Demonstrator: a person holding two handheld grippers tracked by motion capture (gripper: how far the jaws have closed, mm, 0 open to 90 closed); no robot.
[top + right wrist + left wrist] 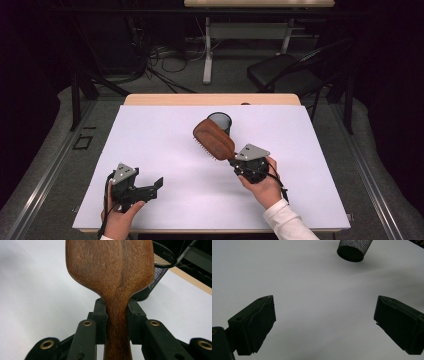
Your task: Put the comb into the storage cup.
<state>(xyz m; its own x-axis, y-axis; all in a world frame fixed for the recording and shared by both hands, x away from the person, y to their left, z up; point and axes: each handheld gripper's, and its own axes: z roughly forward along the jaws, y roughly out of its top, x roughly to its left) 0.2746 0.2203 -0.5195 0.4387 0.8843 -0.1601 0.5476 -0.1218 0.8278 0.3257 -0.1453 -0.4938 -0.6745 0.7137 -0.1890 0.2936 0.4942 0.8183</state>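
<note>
A brown wooden hairbrush (214,138) is held up above the white table sheet, bristles facing down and left. My right gripper (234,162) is shut on its handle; in the right gripper view both pads clamp the handle (117,322) just below the wide head. A black mesh cup (220,121) stands upright just behind the brush head, and appears again at the right edge of the brush (160,270). My left gripper (159,187) rests low at the front left, jaws wide open over bare sheet (324,322), with the mesh cup (353,250) far ahead of it.
The white sheet (160,135) covers most of the wooden table, whose far edge (210,99) shows behind it. Beyond the table are a black chair (285,70), a desk leg and cables on the floor.
</note>
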